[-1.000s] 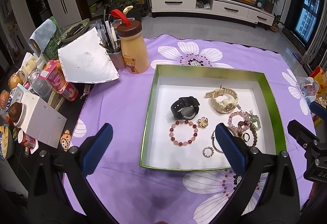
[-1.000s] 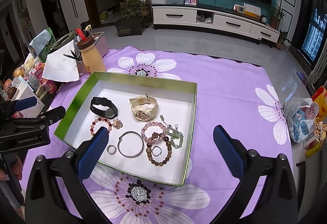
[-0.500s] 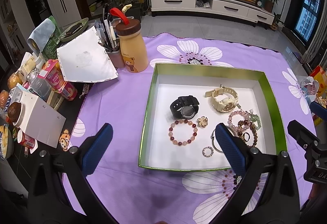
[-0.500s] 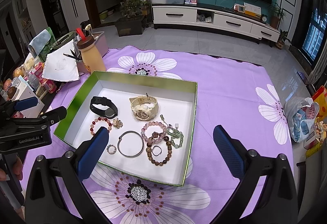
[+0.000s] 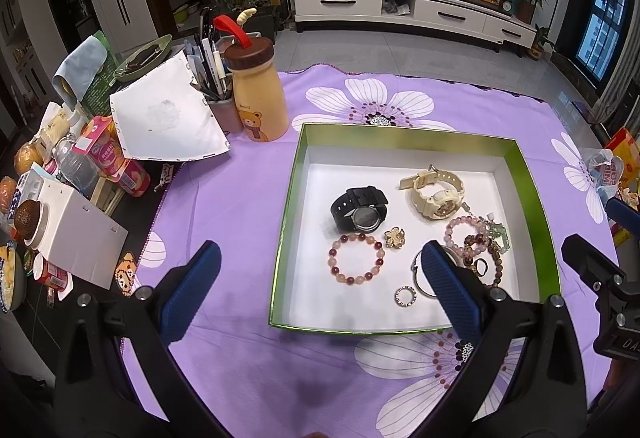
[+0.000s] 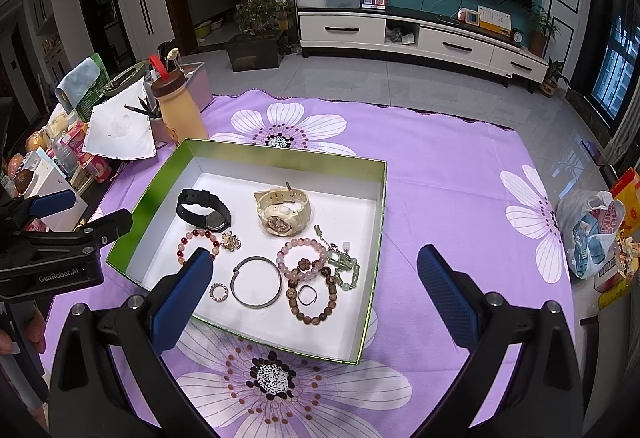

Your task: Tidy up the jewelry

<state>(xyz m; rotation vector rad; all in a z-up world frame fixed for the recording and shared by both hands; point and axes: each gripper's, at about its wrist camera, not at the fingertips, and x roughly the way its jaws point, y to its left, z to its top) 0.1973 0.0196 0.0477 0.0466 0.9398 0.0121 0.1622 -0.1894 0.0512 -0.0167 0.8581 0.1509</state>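
A green tray with a white floor sits on the purple flowered cloth. In it lie a black watch, a cream watch, a red bead bracelet, a gold flower brooch, a silver bangle, a small ring and a tangle of pink, brown and green bead strands. My left gripper is open and empty over the tray's front left edge. My right gripper is open and empty over the tray's front right.
A yellow bear bottle, a pen cup, a white sheet, snack packs and a white box crowd the left side. A plastic bag lies at the right edge of the cloth.
The left wrist view has shifted slightly, so the tray sits a touch lower and to the left. Both grippers stay open; nothing in the tray moved.
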